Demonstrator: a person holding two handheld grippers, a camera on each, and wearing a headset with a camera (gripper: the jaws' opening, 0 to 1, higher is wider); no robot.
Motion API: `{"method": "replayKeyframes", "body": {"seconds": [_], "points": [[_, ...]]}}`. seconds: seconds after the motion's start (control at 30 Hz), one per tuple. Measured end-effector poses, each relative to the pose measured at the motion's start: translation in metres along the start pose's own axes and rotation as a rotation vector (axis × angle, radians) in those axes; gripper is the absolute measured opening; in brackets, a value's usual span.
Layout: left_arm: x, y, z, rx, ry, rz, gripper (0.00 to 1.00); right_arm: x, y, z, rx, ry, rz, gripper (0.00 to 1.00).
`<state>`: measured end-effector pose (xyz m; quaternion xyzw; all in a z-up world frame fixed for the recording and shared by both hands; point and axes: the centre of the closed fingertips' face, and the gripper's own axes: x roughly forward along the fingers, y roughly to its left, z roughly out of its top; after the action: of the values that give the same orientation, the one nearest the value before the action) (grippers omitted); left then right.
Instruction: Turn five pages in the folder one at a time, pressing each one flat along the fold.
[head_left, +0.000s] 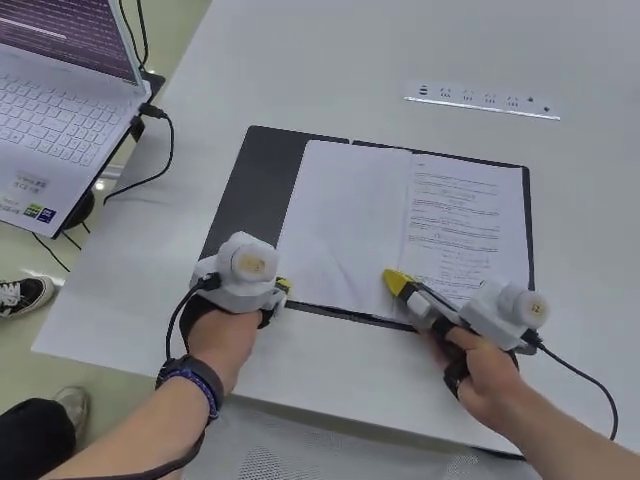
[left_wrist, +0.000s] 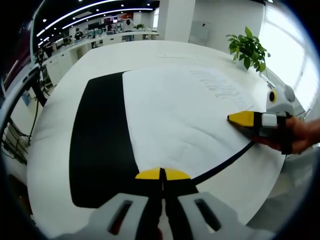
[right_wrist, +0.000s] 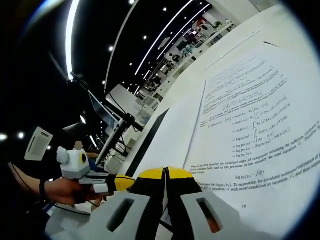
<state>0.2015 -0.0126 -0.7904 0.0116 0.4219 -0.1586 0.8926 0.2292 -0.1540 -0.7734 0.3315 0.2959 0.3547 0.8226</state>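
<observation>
While the folder (head_left: 255, 185) lies spread at the centre of the head view, blank page (head_left: 340, 230) left and printed page (head_left: 470, 230) right, the left gripper (head_left: 283, 290) sits at its lower edge, jaws pressed together on nothing. The right gripper (head_left: 396, 282), likewise closed and empty, touches the paper near the fold, bottom centre.
</observation>
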Motion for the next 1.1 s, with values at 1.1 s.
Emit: {"method": "replayKeyframes", "body": {"seconds": [1.1], "points": [[0.001, 0.002, 0.000, -0.117, -0.034, 0.009, 0.00, -0.022, 0.008, -0.031, 0.013, 0.033, -0.052, 0.00]]}}
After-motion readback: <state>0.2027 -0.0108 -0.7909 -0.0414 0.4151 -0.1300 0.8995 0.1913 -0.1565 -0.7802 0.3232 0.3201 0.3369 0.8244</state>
